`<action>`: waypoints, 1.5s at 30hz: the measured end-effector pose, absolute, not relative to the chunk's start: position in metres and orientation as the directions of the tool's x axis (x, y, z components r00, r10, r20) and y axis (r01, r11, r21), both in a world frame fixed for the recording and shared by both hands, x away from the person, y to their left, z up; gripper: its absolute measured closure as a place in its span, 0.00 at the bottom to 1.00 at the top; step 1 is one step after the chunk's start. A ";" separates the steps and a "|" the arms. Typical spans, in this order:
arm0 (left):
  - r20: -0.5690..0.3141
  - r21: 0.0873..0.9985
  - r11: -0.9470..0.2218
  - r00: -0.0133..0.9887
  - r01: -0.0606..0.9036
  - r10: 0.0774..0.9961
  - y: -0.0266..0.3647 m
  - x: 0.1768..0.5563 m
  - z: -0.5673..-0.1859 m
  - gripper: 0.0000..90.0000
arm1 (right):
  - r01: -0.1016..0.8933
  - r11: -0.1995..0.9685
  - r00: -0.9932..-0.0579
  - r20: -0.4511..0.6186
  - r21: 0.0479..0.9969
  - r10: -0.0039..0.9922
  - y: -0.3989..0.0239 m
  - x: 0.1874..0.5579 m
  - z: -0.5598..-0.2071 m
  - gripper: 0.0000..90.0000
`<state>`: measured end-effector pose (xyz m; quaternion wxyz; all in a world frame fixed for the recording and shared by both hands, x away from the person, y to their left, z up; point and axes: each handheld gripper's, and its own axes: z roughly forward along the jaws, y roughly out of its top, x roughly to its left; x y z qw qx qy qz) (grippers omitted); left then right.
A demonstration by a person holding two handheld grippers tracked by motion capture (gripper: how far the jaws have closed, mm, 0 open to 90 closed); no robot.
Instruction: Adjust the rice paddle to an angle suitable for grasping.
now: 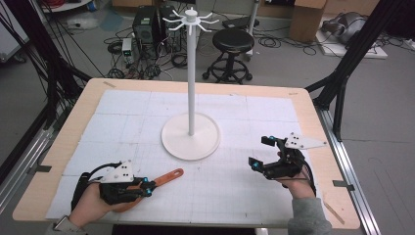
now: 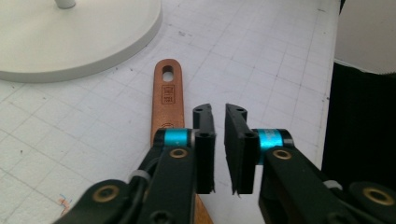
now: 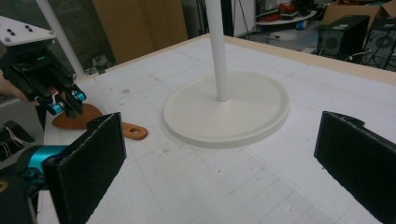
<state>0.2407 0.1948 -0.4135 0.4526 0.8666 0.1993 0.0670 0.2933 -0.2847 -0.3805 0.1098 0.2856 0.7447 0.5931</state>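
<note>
I am holding the left gripper (image 1: 147, 187) low over the near left part of the table (image 1: 313, 112), just above a wooden spatula (image 1: 164, 177). In the left gripper view its two black jaws are standing close together with a narrow slit of white mat (image 2: 280, 56) showing between the pads, and nothing is sitting in that slit. The spatula is lying flat on the mat beneath and a little to the left of those jaws, its handle (image 2: 166, 93) with the oval hanging hole pointing away toward the round base (image 2: 79, 37) of the white hook stand (image 1: 191, 73). In the right gripper view the broad blade end (image 3: 77, 116) is lying under the left gripper (image 3: 65, 105).

I am keeping the right gripper (image 1: 258, 152) at the near right side of the table, well apart from the spatula. Its pads (image 3: 88, 158) are standing wide apart with bare mat between them, facing the stand's base (image 3: 233, 112). The stand is rising upright from the middle of the mat, its hooked crown (image 1: 191, 19) at the top.
</note>
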 end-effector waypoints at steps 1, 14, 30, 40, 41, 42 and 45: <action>-0.064 0.811 -0.511 0.912 0.285 0.406 0.195 0.241 -0.414 0.86 | 0.295 0.133 -0.813 0.175 0.946 0.556 -0.285 0.293 -0.381 0.01; -0.102 0.802 -0.522 0.928 0.290 0.359 0.178 0.260 -0.404 0.42 | 0.298 0.131 -0.812 0.179 0.945 0.555 -0.285 0.293 -0.380 0.01; -0.063 0.805 -0.538 0.938 0.250 0.342 0.172 0.282 -0.387 0.19 | 0.297 0.114 -0.808 0.186 0.948 0.559 -0.289 0.292 -0.379 0.01; -0.062 0.743 -0.613 0.939 0.270 0.340 0.167 0.283 -0.415 0.18 | 0.297 0.115 -0.811 0.187 0.948 0.555 -0.289 0.292 -0.379 0.01; -0.062 0.743 -0.613 0.939 0.270 0.340 0.167 0.283 -0.415 0.18 | 0.297 0.115 -0.811 0.187 0.948 0.555 -0.289 0.292 -0.379 0.01; -0.069 0.741 -0.613 0.939 0.273 0.336 0.168 0.284 -0.417 0.18 | 0.292 0.119 -0.812 0.181 0.949 0.555 -0.289 0.293 -0.380 0.01; -0.076 0.741 -0.611 0.939 0.278 0.335 0.168 0.284 -0.419 0.18 | 0.294 0.120 -0.813 0.181 0.948 0.554 -0.288 0.293 -0.380 0.01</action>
